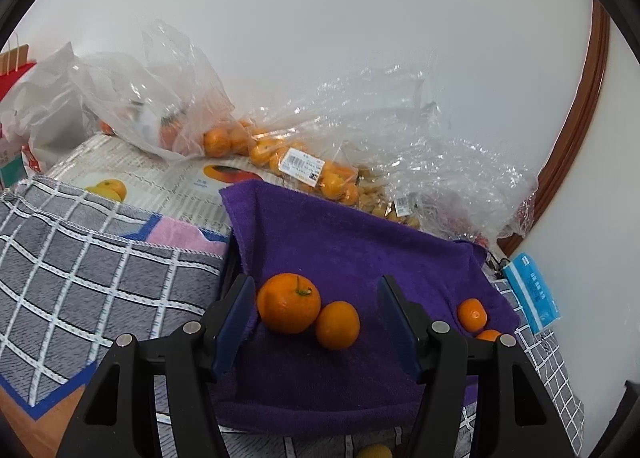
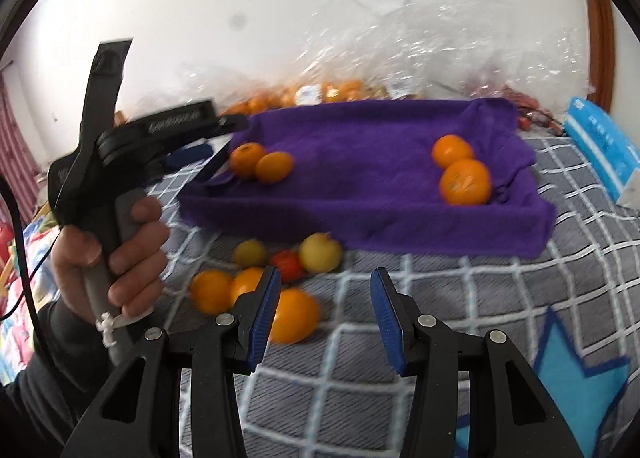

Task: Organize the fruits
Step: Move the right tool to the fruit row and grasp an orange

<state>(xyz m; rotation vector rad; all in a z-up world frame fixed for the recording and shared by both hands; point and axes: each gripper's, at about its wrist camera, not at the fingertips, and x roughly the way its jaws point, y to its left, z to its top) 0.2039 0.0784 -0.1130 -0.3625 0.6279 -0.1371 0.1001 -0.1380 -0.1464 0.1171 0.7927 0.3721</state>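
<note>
A tray lined with a purple towel (image 1: 360, 242) holds two oranges at its left end (image 1: 289, 303) and two at its right end (image 1: 472, 314). My left gripper (image 1: 316, 298) is open and empty above the left pair, which lies between its fingers without touching them. In the right wrist view the tray (image 2: 360, 198) shows both pairs (image 2: 262, 162) (image 2: 464, 178). Loose fruit lies in front of it: oranges (image 2: 294, 316), yellow fruits (image 2: 320, 252) and a red one (image 2: 288, 264). My right gripper (image 2: 324, 304) is open and empty above the grey checked cloth (image 2: 440, 290).
Clear plastic bags of oranges (image 1: 280, 154) and crumpled wrap (image 1: 440, 146) lie behind the tray against the white wall. A blue tissue pack (image 1: 532, 292) sits at the right. A white bag (image 1: 44, 110) and cartons stand at the far left. The hand holding the left gripper (image 2: 112, 250) is left of the loose fruit.
</note>
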